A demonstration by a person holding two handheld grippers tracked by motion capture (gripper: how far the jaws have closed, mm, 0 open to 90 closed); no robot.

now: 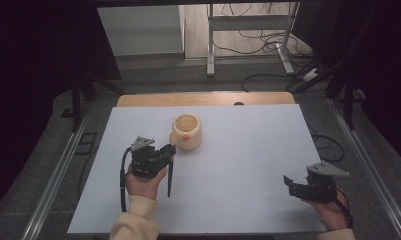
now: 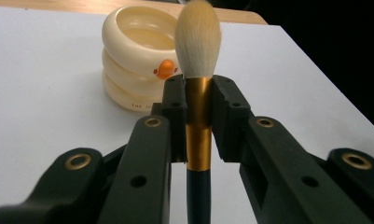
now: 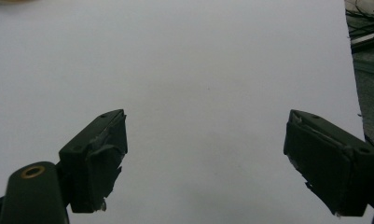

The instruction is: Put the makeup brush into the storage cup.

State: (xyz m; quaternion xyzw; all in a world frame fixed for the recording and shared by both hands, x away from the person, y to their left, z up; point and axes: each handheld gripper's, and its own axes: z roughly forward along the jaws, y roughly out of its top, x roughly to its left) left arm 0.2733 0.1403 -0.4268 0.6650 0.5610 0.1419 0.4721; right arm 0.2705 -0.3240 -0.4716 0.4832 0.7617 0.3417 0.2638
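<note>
A: Count on the desk (image 1: 248, 165)?

B: One brush (image 2: 198, 84), one cream pot (image 1: 187, 131), two hand-held grippers. White sheet over a wooden top.

A: Left hand-held gripper (image 2: 198, 116)?

B: Clamped on the brush. Both pads press the gold ferrule from either side. Pale bristle head stands above the jaw tips; dark handle runs down between the jaws. From the high view, the handle (image 1: 170, 175) hangs below the left hand-held gripper (image 1: 167, 151), over the sheet.

A: And the pot?

B: Single ringed cream pot (image 2: 138, 60), one orange mark on its side, open top. It sits upright toward the far middle of the desk, just beyond the brush head. I can't tell whether bristles and pot touch.

A: Right hand-held gripper (image 3: 205, 158)?

B: Jaws spread wide, nothing between them, bare white sheet ahead. In the high view it sits at the near right edge (image 1: 289, 182), well apart from pot and brush.
</note>
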